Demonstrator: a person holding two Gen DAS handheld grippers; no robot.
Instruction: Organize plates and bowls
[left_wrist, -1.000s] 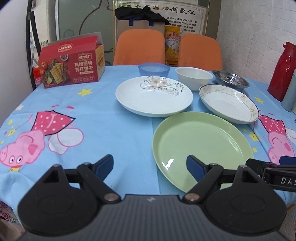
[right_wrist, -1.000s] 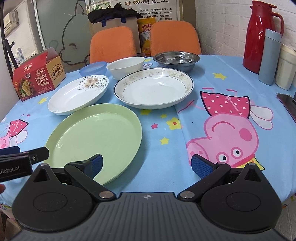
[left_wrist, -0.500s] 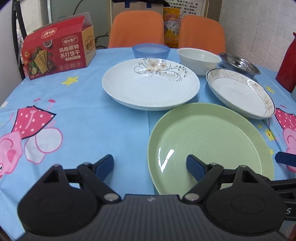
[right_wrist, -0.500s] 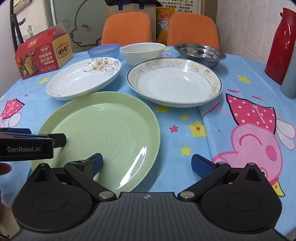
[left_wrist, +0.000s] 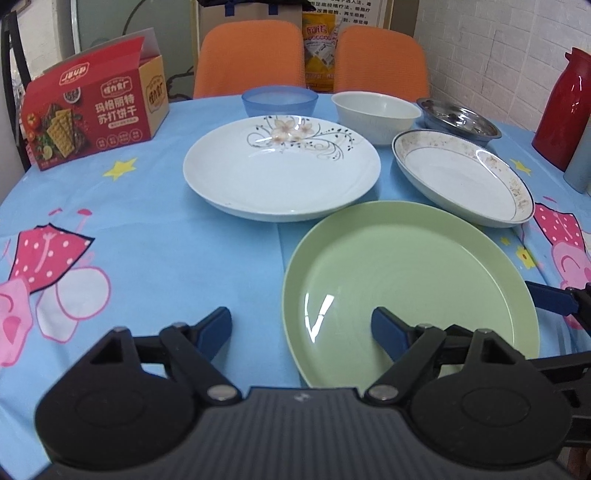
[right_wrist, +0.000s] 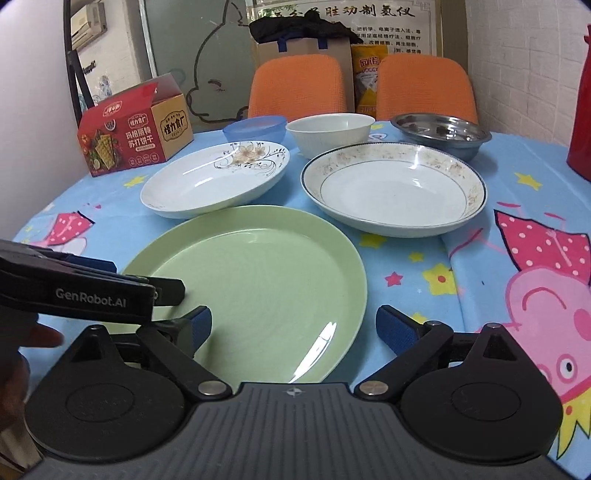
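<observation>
A green plate (left_wrist: 402, 284) (right_wrist: 258, 284) lies nearest me on the table. Behind it sit a white floral plate (left_wrist: 280, 173) (right_wrist: 214, 181) on the left and a gold-rimmed white plate (left_wrist: 461, 181) (right_wrist: 395, 188) on the right. Farther back stand a blue bowl (left_wrist: 279, 100) (right_wrist: 255, 127), a white bowl (left_wrist: 375, 112) (right_wrist: 330, 133) and a steel bowl (left_wrist: 458, 120) (right_wrist: 439, 134). My left gripper (left_wrist: 301, 326) is open and empty over the green plate's near left rim. My right gripper (right_wrist: 295, 325) is open and empty over its near right rim.
A red cracker box (left_wrist: 92, 114) (right_wrist: 136, 136) stands at the back left. A red thermos (left_wrist: 565, 110) and a grey flask (left_wrist: 581, 162) stand at the right edge. Two orange chairs (left_wrist: 251, 59) are behind the table. The tablecloth (left_wrist: 147, 258) is blue with pig prints.
Both grippers have moved forward and lower toward the green plate, which now fills more of each view. Both stay open. No dish has moved.
</observation>
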